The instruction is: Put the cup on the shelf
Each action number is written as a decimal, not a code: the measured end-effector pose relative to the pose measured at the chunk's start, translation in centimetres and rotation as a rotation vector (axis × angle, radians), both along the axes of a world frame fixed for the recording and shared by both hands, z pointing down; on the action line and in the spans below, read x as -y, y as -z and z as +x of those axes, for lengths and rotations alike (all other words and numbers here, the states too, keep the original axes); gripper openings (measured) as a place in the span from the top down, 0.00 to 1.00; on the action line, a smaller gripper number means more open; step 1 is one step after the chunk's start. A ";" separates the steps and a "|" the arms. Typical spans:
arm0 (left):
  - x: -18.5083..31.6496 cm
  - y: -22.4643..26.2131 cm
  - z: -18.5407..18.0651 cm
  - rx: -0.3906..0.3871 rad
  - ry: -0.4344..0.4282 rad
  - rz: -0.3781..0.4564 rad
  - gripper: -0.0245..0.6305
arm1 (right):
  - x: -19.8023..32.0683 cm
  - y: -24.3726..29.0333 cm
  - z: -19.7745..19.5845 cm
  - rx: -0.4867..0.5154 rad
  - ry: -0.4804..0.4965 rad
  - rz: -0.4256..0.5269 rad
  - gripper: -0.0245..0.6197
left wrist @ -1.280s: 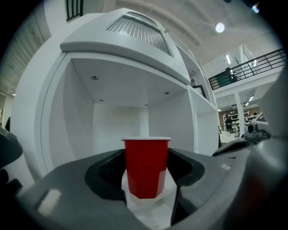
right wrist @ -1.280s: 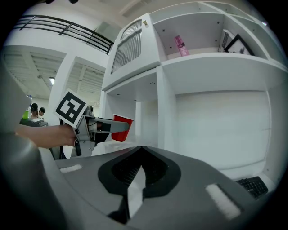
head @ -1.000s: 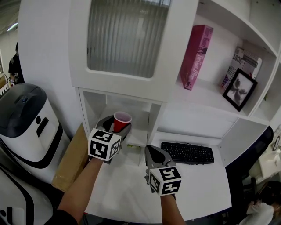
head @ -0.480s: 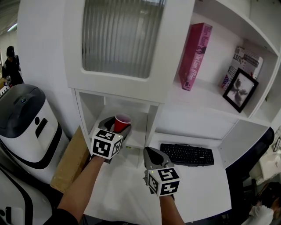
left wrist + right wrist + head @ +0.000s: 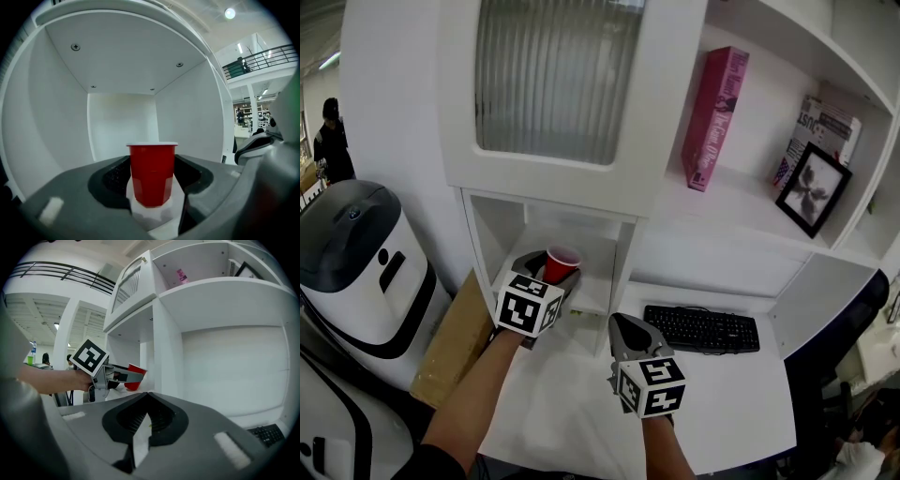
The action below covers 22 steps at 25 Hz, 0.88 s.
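Note:
A red plastic cup (image 5: pixel 562 265) stands upright between the jaws of my left gripper (image 5: pixel 551 270), which is shut on it. The cup (image 5: pixel 151 173) is held at the mouth of a small white shelf compartment (image 5: pixel 117 122) under the glass-door cabinet, just above its floor. From the right gripper view the cup (image 5: pixel 133 377) and the left gripper (image 5: pixel 123 376) show at the left, beside the compartment's divider. My right gripper (image 5: pixel 627 330) hangs lower over the white desk, its jaws shut with nothing between them (image 5: pixel 147 394).
A black keyboard (image 5: pixel 700 328) lies on the white desk (image 5: pixel 572 412) to the right. A pink book (image 5: pixel 716 117) and a framed picture (image 5: pixel 812 189) stand on the upper shelf. A white bin with a grey lid (image 5: pixel 356 272) and a cardboard sheet (image 5: pixel 450 342) are at the left.
My left gripper has carried the cup slightly forward and up toward the compartment. The right gripper has hardly moved.

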State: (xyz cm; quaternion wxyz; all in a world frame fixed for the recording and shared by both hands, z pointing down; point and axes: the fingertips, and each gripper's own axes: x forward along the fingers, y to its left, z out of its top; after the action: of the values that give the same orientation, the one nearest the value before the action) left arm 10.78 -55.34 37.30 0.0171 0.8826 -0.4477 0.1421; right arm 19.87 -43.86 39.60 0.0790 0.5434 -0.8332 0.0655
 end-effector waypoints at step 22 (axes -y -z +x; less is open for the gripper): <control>-0.5 -1.1 -1.1 0.032 0.026 -0.055 0.52 | -0.5 -0.5 0.0 0.025 0.015 -0.013 0.92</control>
State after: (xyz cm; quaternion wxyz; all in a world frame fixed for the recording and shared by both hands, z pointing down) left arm 9.72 -54.85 38.44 0.0359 0.8736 -0.4552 0.1683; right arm 19.91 -43.35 40.11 0.0725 0.5356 -0.8378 0.0772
